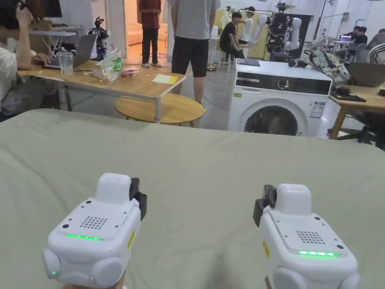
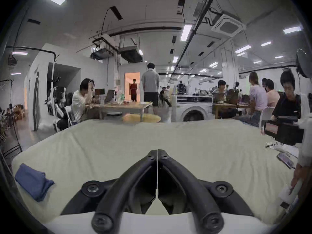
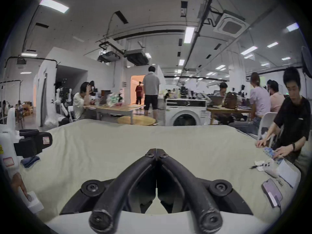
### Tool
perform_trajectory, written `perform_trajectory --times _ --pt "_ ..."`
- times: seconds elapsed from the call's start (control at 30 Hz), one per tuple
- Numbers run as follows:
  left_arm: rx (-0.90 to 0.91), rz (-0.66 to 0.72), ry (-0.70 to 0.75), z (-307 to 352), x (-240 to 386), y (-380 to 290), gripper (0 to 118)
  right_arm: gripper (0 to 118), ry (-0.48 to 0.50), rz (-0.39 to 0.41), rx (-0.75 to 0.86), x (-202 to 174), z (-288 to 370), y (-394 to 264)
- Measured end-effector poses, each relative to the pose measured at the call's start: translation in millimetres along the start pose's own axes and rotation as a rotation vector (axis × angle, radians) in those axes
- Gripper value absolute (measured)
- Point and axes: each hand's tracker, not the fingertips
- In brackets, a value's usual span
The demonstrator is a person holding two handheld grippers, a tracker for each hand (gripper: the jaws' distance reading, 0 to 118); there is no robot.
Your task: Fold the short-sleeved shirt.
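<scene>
A blue folded garment (image 2: pixel 32 181) lies near the left edge of the pale green sheet-covered table (image 1: pixel 195 158); I cannot tell its sleeves. In the right gripper view a corner of the blue garment (image 3: pixel 31 160) peeks from behind the other gripper. My left gripper (image 2: pixel 157 150) hovers low over bare sheet, jaws shut together with nothing between them. My right gripper (image 3: pixel 156 149) is likewise shut and holds nothing. In the head view the left white housing (image 1: pixel 99 225) and the right white housing (image 1: pixel 308 237) sit side by side near the table's front edge.
A person in black (image 3: pixel 293 119) leans over the table's right edge, hands on small items. A phone (image 3: pixel 271 192), papers and a pen lie there. Beyond the far edge stand a washing machine (image 1: pixel 280 99), wooden tables (image 1: pixel 139 84) and several people.
</scene>
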Motion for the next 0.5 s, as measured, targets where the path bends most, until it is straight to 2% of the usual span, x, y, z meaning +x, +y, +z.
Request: perform_trajectory --times 0.27,0.5 --pt "0.014 0.026 -0.017 -7 7 7 0 0 -0.066 -0.004 0.029 30 8 -1" --pt "-0.019 0.009 -0.007 -8 6 -1 0 0 -0.077 -0.009 0.025 27 7 -7"
